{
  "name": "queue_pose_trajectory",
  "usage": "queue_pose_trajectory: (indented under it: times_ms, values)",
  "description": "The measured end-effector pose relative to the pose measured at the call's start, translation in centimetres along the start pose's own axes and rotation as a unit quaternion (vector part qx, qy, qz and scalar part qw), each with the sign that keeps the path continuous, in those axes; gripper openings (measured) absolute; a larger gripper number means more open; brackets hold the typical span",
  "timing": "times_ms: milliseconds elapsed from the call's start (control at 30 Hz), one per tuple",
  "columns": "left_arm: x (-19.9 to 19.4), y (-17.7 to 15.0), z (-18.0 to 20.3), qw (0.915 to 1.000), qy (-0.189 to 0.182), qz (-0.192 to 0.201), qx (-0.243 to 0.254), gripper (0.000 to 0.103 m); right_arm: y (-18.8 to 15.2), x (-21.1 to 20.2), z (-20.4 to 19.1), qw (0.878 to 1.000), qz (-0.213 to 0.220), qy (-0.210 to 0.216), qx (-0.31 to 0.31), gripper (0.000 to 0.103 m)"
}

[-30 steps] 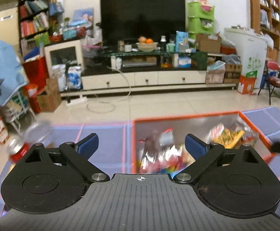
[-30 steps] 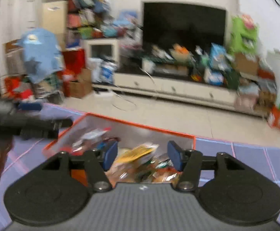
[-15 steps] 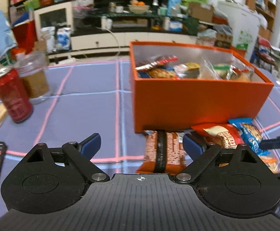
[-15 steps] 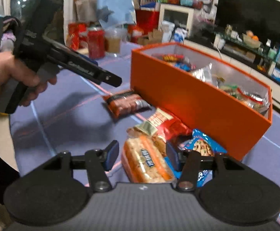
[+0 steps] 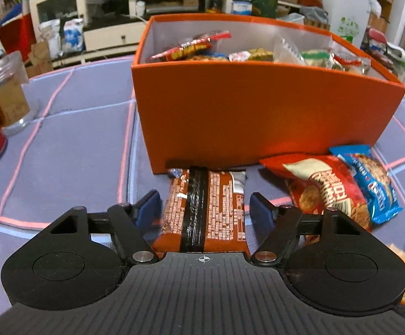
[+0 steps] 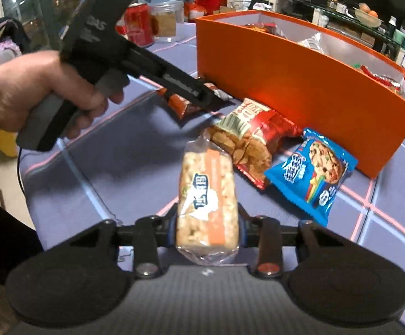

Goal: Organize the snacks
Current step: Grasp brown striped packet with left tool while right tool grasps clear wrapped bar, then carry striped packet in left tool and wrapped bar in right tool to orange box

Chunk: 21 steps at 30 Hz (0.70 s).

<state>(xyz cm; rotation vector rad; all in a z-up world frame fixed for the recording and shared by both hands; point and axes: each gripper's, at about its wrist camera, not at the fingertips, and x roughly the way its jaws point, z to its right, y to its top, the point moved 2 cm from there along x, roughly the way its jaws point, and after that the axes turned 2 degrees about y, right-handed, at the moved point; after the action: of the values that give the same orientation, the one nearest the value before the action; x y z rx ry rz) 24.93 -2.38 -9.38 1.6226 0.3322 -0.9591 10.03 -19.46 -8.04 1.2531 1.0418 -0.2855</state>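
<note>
Leftmost, the left gripper (image 5: 204,209), jaws just closing, straddles a brown foil snack packet (image 5: 206,209) without touching it, before the orange cardboard box (image 5: 258,106). Rightward, the right gripper (image 6: 206,231) pinches a clear-wrapped puffed-rice bar (image 6: 206,198) above the purple tablecloth (image 6: 124,173).

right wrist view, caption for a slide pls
Right gripper shut on a clear-wrapped rice cracker bar, loose snack packs beside the orange box.

Orange box (image 5: 258,111) holds snacks; four packets (image 6: 252,142) lie beside it.
</note>
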Motion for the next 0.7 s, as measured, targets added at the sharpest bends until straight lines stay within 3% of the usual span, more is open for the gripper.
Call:
queue_pose_trajectory:
  times_ms: [33, 100, 133, 333, 567, 700]
  values:
    - [0.1, -0.1, 0.2, 0.9999, 0.004, 0.001, 0.009, 0.053, 0.0, 0.0, 0.0, 1.000, 0.001, -0.002, 0.000, 0.040]
    - [-0.2, -0.3, 0.1, 1.0000, 0.004, 0.002, 0.006, 0.039, 0.1, -0.1, -0.1, 1.000, 0.002, -0.006, 0.006, 0.039]
    - [-0.5, -0.3, 0.0, 1.0000, 0.005, 0.002, 0.002, 0.027, 0.1, -0.1, -0.2, 1.000, 0.002, -0.009, 0.007, 0.039]
    - [-2.6, -0.5, 0.1, 0.9997, 0.024, 0.004, 0.002, 0.027, 0.9, -1.3, -0.6, 0.999, 0.005, -0.021, 0.042, 0.039]
    - [-6.4, 0.1, 0.4, 0.9962, 0.070, 0.050, 0.015, 0.027, 2.5, -4.6, -1.7, 0.993, 0.064, -0.043, 0.084, 0.039]
    - [-7.6, 0.6, 0.5, 0.9945, 0.077, 0.070, 0.013, 0.027, 3.1, -4.9, -2.1, 0.991, 0.087, -0.066, 0.082, 0.039]
